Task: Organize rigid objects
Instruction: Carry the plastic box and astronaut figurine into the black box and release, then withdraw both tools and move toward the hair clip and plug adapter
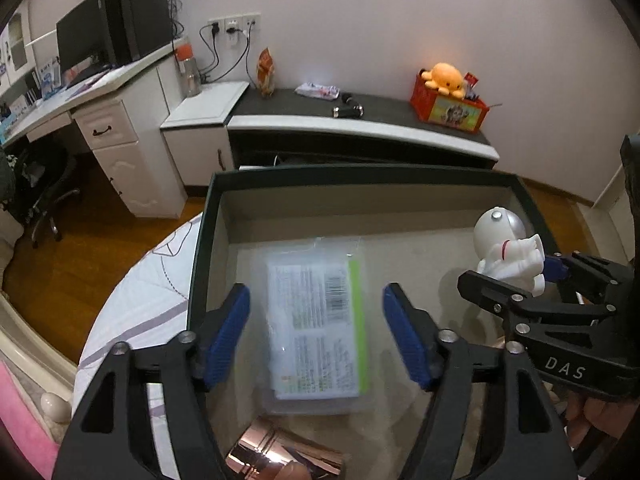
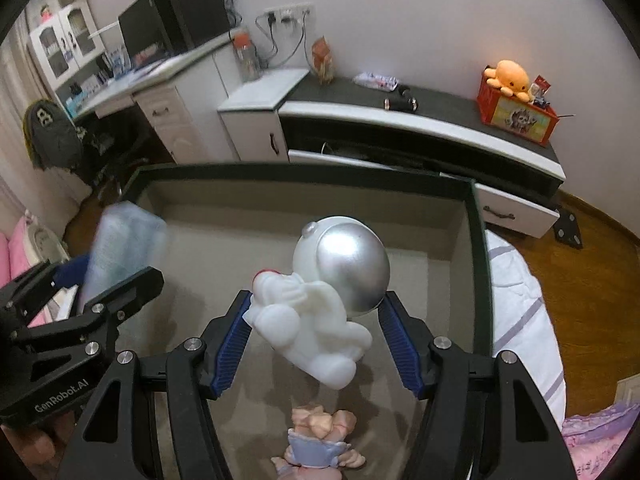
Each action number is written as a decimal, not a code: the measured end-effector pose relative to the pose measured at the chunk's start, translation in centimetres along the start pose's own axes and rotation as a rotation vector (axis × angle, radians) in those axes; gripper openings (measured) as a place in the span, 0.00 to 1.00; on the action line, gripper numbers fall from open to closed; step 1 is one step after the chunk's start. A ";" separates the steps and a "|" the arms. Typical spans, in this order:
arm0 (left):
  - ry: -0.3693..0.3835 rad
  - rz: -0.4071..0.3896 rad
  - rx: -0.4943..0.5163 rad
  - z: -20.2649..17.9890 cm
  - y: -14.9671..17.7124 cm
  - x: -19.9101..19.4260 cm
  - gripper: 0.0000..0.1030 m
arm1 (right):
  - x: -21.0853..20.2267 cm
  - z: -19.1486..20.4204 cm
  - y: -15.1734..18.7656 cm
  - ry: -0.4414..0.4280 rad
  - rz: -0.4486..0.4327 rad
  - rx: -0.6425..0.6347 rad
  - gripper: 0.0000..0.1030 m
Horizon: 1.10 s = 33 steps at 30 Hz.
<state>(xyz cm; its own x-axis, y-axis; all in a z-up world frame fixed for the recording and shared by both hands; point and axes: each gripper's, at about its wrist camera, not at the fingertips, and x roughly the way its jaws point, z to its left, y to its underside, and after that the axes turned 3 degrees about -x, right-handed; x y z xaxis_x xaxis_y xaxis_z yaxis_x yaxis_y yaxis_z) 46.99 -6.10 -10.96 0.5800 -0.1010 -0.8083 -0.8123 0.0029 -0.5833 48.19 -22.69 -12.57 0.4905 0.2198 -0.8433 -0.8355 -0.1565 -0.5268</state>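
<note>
Left gripper point(image 1: 315, 300) spread wide over the clear packet point(image 1: 316, 328), blue pads point(image 1: 228, 332) standing off both long edges with a gap on each side; nothing pressed, nothing carried. Too blurred to tell whether lying on the floor of the box point(image 1: 360, 172) or a little above it. Probably light, thin, slick plastic with some flex; best taken across the short width near the middle, squeezed gently so as not to buckle or squirt out.

Right gripper point(image 2: 317, 304) narrowed onto the astronaut figure point(image 2: 340, 264), one pad against the white arm and body, the other by the lower edge of the silver helmet. Held tilted above the box floor, towards its right half, not yet set down. Likely hard, hollow and light, smooth and rounded, so prone to swivelling between the pads; firmer hold across the torso than on the glossy dome. Chippable if dropped.

Nearest below, a rose-gold canister point(image 1: 280, 452) and a small doll point(image 2: 320, 440) already on the box floor. Beyond the dark rim, striped bedsheet point(image 2: 520, 288), then wooden floor. Farthest, a low cabinet point(image 2: 440, 120) against the wall, carrying an orange plush octopus point(image 2: 510, 74) on a red crate point(image 2: 516, 116).
</note>
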 end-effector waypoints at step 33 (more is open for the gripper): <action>-0.047 -0.396 -0.066 4.8 13.0 -23.3 1.00 | -19.8 5.8 11.8 0.071 -0.390 0.123 1.00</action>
<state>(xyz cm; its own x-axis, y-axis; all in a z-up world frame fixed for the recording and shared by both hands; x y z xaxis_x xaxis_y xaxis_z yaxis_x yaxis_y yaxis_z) 23.20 1.08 -0.14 0.8498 -0.0355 -0.5260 -0.5269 -0.0911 -0.8451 27.14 -23.30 -1.48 0.7886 0.1724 -0.5903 -0.6047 0.0428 -0.7953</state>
